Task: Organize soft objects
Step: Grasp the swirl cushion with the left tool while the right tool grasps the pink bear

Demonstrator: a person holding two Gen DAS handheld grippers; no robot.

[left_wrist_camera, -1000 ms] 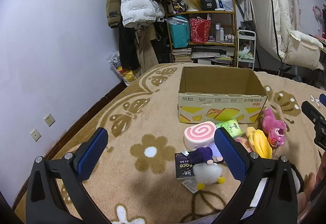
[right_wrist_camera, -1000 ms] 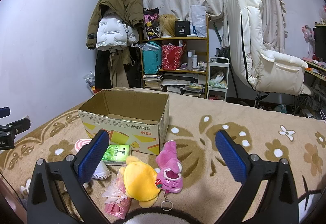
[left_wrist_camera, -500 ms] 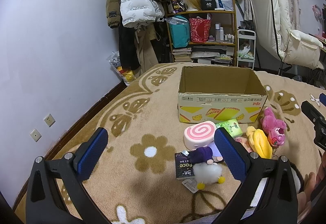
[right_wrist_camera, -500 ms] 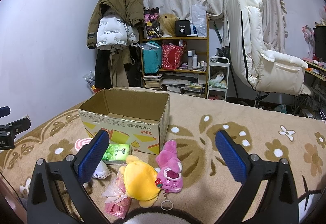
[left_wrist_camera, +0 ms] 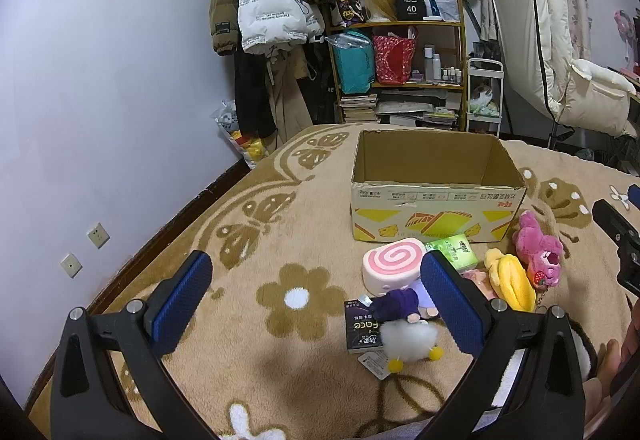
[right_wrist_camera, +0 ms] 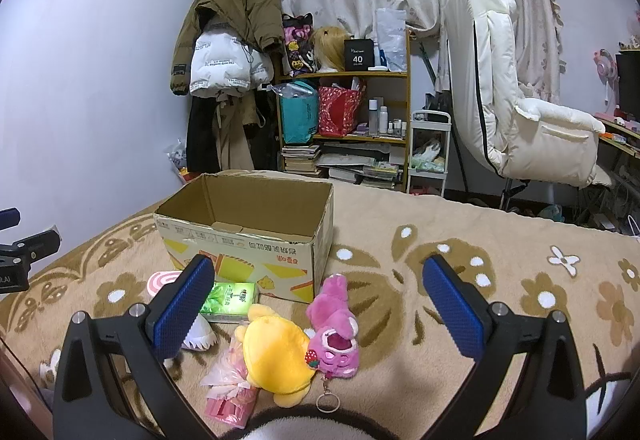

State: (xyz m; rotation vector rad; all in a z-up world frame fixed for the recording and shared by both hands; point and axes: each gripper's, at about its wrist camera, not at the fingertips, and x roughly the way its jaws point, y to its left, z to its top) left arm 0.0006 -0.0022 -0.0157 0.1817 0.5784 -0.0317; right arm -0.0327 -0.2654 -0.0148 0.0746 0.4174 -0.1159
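An open cardboard box (left_wrist_camera: 436,211) (right_wrist_camera: 248,240) stands on the beige flowered blanket. In front of it lie a pink swirl-roll plush (left_wrist_camera: 394,266), a green tissue pack (left_wrist_camera: 454,248) (right_wrist_camera: 230,298), a yellow plush (left_wrist_camera: 510,278) (right_wrist_camera: 278,358), a pink bear plush (left_wrist_camera: 538,254) (right_wrist_camera: 336,332), a white-and-purple plush (left_wrist_camera: 404,324) and a pink wrapped packet (right_wrist_camera: 230,388). My left gripper (left_wrist_camera: 316,296) hovers open, nothing between its fingers, the toys beside its right finger. My right gripper (right_wrist_camera: 320,304) is open above the yellow and pink plushes, holding nothing.
A small black packet (left_wrist_camera: 358,326) lies under the white plush. Beyond the bed stand a cluttered shelf (right_wrist_camera: 344,127), hanging coats (left_wrist_camera: 272,7) and a white recliner (right_wrist_camera: 520,119). The wall (left_wrist_camera: 100,99) runs along the bed's left edge. A person's hand (left_wrist_camera: 618,352) shows at lower right.
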